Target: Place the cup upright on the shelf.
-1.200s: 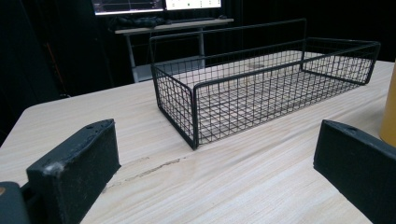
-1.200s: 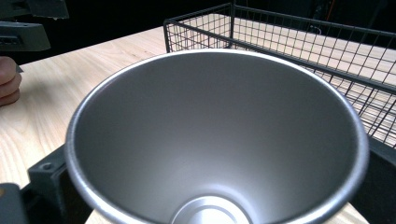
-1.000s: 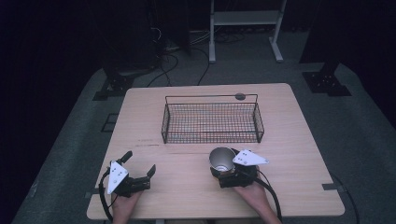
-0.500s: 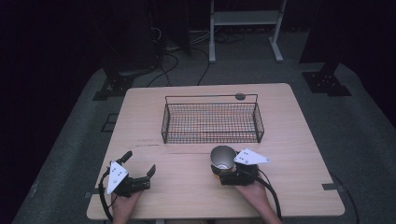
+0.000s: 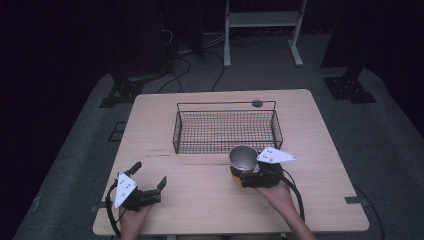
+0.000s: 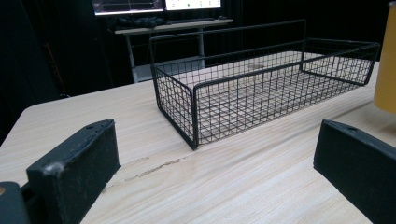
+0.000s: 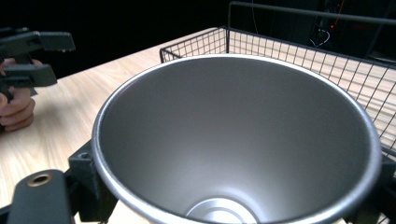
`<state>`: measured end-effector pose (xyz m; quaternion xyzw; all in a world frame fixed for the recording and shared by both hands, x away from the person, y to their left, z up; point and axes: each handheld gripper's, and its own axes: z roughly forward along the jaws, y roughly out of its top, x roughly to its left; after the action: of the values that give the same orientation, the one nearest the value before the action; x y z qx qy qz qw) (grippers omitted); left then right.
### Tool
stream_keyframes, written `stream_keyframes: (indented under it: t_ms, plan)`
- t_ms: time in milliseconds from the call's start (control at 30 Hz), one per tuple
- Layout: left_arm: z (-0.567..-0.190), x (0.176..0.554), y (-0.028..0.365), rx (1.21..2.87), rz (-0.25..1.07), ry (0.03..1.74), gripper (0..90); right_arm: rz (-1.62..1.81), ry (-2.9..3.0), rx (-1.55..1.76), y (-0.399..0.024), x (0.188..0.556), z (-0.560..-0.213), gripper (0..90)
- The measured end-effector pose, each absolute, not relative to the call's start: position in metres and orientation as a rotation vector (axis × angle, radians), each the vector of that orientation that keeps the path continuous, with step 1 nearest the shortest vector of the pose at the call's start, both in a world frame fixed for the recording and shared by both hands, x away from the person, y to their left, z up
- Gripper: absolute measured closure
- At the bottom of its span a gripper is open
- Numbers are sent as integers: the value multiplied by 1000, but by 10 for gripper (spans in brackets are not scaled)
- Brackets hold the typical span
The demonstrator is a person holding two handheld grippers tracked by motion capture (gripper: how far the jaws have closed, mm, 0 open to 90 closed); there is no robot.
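Observation:
A cup (image 5: 243, 159) with a grey metal inside and a yellow outside stands just in front of the black wire basket (image 5: 226, 129). My right gripper (image 5: 242, 176) is shut on the cup, one jaw on each side of it. In the right gripper view the cup's open mouth (image 7: 238, 140) faces up, with nothing inside. The cup's yellow side (image 6: 386, 65) shows at the right edge of the left gripper view. My left gripper (image 5: 148, 176) rests near the table's front left and is open, its black pads (image 6: 74, 170) wide apart with bare wood between them.
The wire basket (image 6: 261, 88) holds nothing and sits mid-table toward the back. A small dark round thing (image 5: 257, 103) lies behind it. The wooden table (image 5: 320, 150) has bare room on both sides. A white shelf frame (image 5: 262, 20) and cables stand on the floor beyond.

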<state>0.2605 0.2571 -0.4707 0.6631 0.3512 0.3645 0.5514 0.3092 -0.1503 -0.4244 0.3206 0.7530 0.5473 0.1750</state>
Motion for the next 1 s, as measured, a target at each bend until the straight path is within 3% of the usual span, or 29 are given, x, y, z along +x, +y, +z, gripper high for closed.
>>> stream_keyframes:
  t_ms: [1000]
  plan:
    - [-471, 261, 257, 1568, 860, 836, 0, 1598, 2117, 887, -160, 359, -363, 124]
